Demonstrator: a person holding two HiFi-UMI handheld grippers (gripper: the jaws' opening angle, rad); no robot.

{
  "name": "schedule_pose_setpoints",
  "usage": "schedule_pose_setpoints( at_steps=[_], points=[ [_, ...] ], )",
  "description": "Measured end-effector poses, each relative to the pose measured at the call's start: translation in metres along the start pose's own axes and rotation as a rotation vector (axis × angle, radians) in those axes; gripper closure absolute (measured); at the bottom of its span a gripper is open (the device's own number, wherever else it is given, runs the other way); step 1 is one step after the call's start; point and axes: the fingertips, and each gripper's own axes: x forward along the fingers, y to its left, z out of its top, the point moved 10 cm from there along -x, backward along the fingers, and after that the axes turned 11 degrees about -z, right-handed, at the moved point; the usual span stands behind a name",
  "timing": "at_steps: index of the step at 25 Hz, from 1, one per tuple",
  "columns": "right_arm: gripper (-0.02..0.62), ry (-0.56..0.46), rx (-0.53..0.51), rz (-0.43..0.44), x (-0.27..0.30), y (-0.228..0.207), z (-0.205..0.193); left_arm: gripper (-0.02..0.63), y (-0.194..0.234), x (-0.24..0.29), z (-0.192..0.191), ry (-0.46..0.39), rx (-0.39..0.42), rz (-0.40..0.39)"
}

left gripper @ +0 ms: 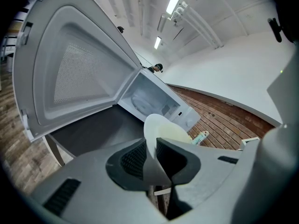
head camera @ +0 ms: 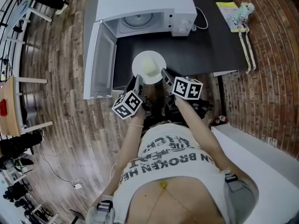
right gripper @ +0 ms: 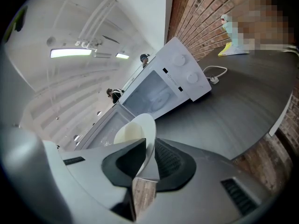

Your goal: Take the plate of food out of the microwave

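Note:
A white plate (head camera: 148, 66) with pale yellow food hangs over the near edge of the dark table (head camera: 205, 45), in front of the white microwave (head camera: 145, 6), between both grippers. My left gripper (head camera: 138, 81) is shut on the plate's left rim, and my right gripper (head camera: 164, 74) is shut on its right rim. In the left gripper view the plate (left gripper: 161, 130) stands edge-on between the pads of that gripper (left gripper: 150, 155). The right gripper view shows the plate's rim (right gripper: 139, 127) pinched the same way by that gripper (right gripper: 148, 157). The microwave's cavity (head camera: 139, 21) holds only its glass turntable.
The microwave door (head camera: 100, 59) stands wide open to the left, past the table's edge. A yellow sheet and a small toy (head camera: 239, 14) lie at the table's far right. A white cable (head camera: 202, 22) runs beside the microwave. A brick wall lies to the right.

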Motion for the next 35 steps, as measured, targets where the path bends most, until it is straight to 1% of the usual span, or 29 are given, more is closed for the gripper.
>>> schedule_pose_setpoints(
  at_steps=[9, 19, 30, 35],
  points=[
    [0.538, 0.024, 0.003, -0.003, -0.004, -0.01, -0.002, 0.535, -0.004, 0.001, -0.011, 0.009, -0.011, 0.014],
    [0.539, 0.024, 0.011, 0.02, -0.006, -0.019, -0.001, 0.535, -0.009, 0.004, -0.019, 0.005, -0.006, 0.021],
    [0.54, 0.034, -0.001, 0.003, -0.008, -0.024, 0.002, 0.535, -0.013, 0.006, -0.022, 0.0, -0.008, 0.025],
    [0.541, 0.03, 0.002, 0.014, -0.008, -0.025, 0.002, 0.535, -0.013, 0.006, -0.024, 0.0, -0.012, 0.03]
  ],
)
